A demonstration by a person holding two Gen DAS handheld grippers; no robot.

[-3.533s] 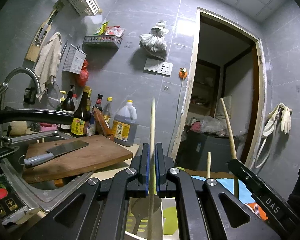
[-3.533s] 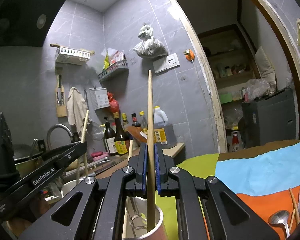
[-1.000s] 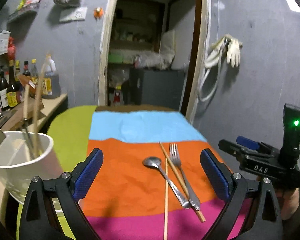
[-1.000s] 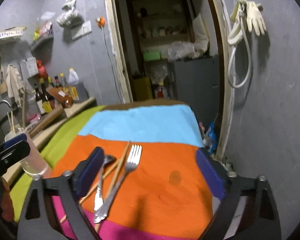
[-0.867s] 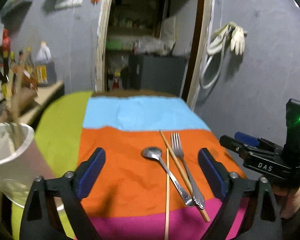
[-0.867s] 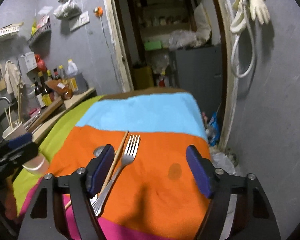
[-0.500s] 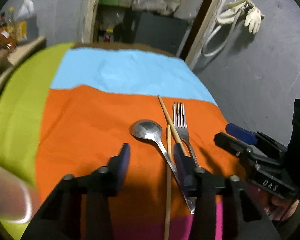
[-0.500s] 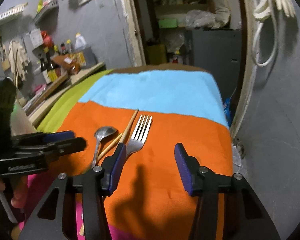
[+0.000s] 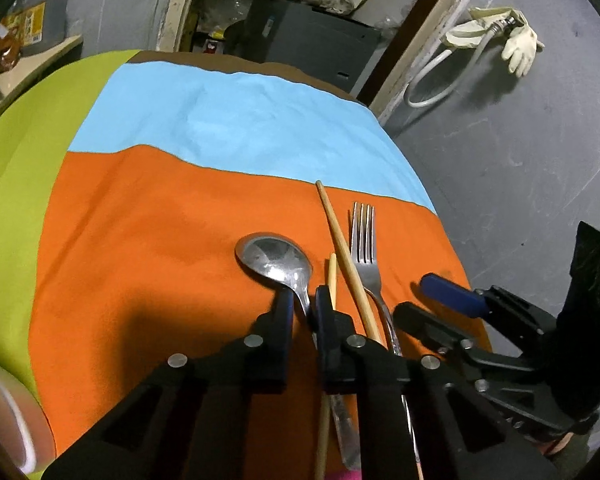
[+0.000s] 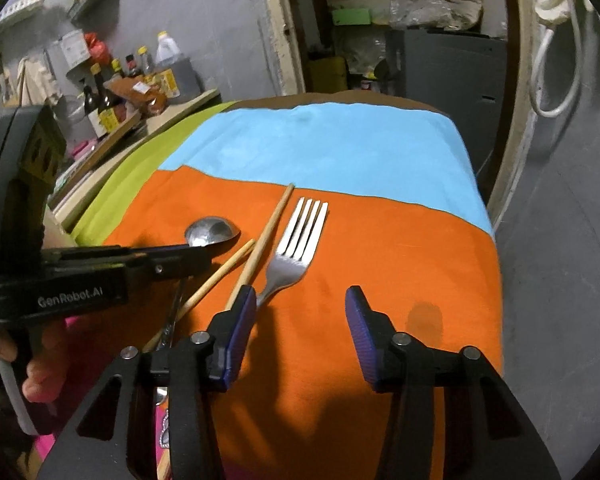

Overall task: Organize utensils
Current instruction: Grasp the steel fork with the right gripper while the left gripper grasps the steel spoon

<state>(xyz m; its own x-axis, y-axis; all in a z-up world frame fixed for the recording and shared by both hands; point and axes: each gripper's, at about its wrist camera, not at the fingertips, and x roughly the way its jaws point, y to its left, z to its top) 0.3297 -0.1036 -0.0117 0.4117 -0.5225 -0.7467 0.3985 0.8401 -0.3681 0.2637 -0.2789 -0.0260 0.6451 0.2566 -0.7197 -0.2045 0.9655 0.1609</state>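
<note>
In the left wrist view, the left tool (image 9: 300, 302) is angled down onto the striped cloth (image 9: 140, 220) that covers the counter, its jaws closing with the neck of the spoon (image 9: 274, 260) between them, and the pads look to be pressing on the thin handle just behind the bowl. Just to the right of the spoon lie a short chopstick (image 9: 332, 272), a longer chopstick (image 9: 340, 236) crossing at a slant, and the fork (image 9: 364, 240), all close together on the orange band. The right tool (image 9: 440, 304) shows at the lower right edge, near the fork handle. A blurred pale cup rim (image 9: 12, 400) sits at the bottom left corner. In the right wrist view, the right tool (image 10: 300, 324) hovers low over the orange band with its jaws partly apart and closing; nothing is held between them, and the fork (image 10: 300, 236) lies just ahead of the left pad, its handle running under that pad's tip. The left tool (image 10: 172, 260) reaches in from the left over the spoon (image 10: 212, 230), held by a hand (image 10: 40, 376). The step in hand looks like picking up the spoon and lining up for the fork. Next, the left grip needs to be firm before lifting, and the right tool should shift left so the fork handle sits between the pads
</note>
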